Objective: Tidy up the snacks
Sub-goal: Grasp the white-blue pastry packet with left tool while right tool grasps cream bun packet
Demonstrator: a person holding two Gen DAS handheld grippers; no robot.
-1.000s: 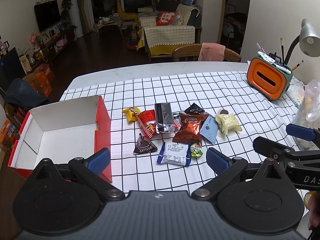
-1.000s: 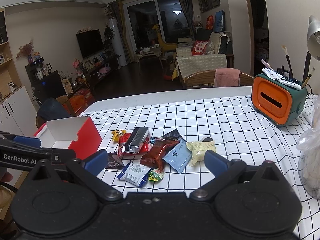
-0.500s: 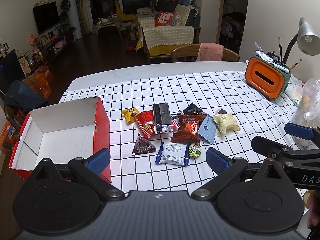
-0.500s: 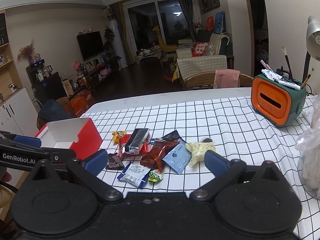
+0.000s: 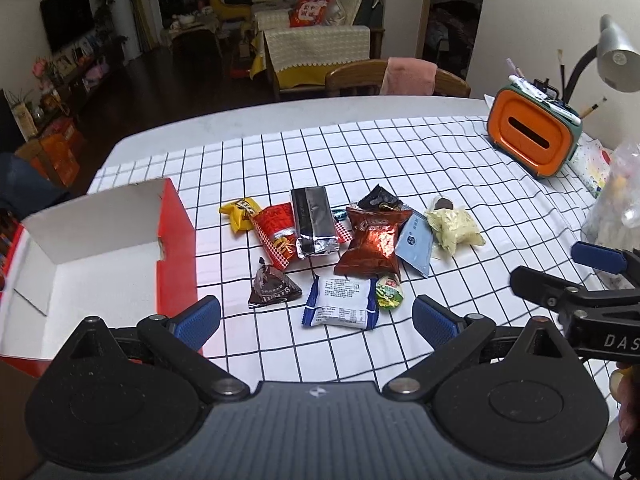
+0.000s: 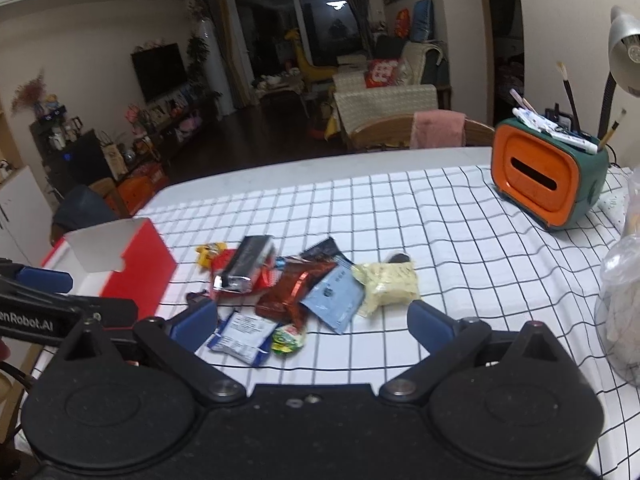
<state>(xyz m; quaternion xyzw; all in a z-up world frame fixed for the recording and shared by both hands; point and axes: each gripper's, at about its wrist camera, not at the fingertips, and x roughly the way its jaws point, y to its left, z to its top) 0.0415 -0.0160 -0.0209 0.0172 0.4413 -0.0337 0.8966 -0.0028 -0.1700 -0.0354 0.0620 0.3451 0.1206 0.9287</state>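
Both handheld grippers had eased a little closer to the snack pile over the last second, the packets sitting larger and nearer the fingertips in each wrist view. The left gripper [image 5: 316, 316] hung above the checked tablecloth [image 5: 400, 160] with its jaws spread wide and empty, a white-and-blue packet [image 5: 340, 297] lying between them on the cloth. The right gripper [image 6: 312, 322] was likewise wide apart and held nothing, its view smeared by motion blur, so packet lettering could not be read there. The snacks lay in a loose heap at mid-table: a silver-black bar [image 5: 312, 222] resting across a red packet [image 5: 276, 232], a yellow packet [image 5: 239, 213] partly tucked beside it, a shiny red-brown bag [image 5: 374, 246] overlapping a black wrapper [image 5: 378, 200] and a pale blue sachet [image 5: 416, 242]. A cream packet [image 5: 454, 230], a dark triangular sweet [image 5: 272, 288] and a small green piece [image 5: 388, 290] lay at the edges. The open red box [image 5: 176, 248] stood empty just left of the heap, its near corner cut off behind the left gripper's body. An orange organizer [image 5: 528, 138] sat well apart at the far right; a clear bag [image 5: 612, 204] ran out of frame.
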